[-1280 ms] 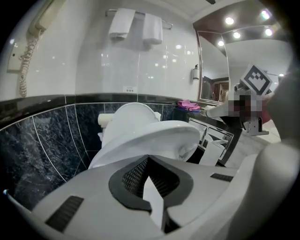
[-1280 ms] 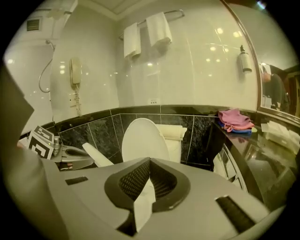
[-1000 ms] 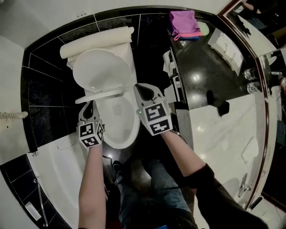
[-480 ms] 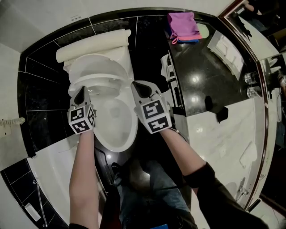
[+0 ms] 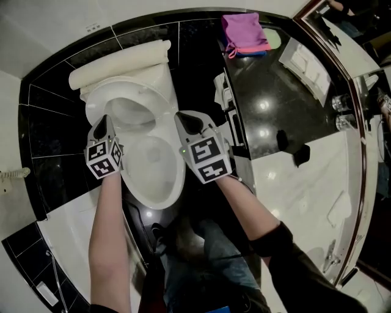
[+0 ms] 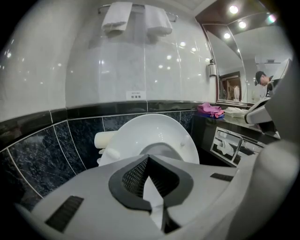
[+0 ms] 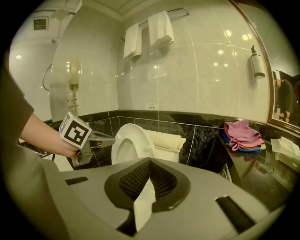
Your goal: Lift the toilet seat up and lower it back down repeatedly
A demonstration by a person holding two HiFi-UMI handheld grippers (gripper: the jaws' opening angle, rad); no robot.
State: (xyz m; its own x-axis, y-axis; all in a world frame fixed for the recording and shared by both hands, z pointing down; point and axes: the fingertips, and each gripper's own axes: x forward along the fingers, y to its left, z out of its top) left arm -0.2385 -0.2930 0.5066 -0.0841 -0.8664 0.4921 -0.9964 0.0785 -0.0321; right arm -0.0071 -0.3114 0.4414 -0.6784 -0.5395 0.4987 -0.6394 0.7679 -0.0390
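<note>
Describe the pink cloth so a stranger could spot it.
Find the glossy black counter right of the toilet. At its far end, by the wall, lies the pink cloth. Unlike the white items nearby, it is crumpled atop a blue cloth.

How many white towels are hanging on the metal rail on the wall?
2. One white folded towel hangs near the left end of the metal rail, and the second towel hangs right beside it. None seems hidden.

Bright ceiling spotlights [image 6: 233,9] glare off glossy tiles [image 6: 159,65]; fisheye edges curve and darken.
</note>
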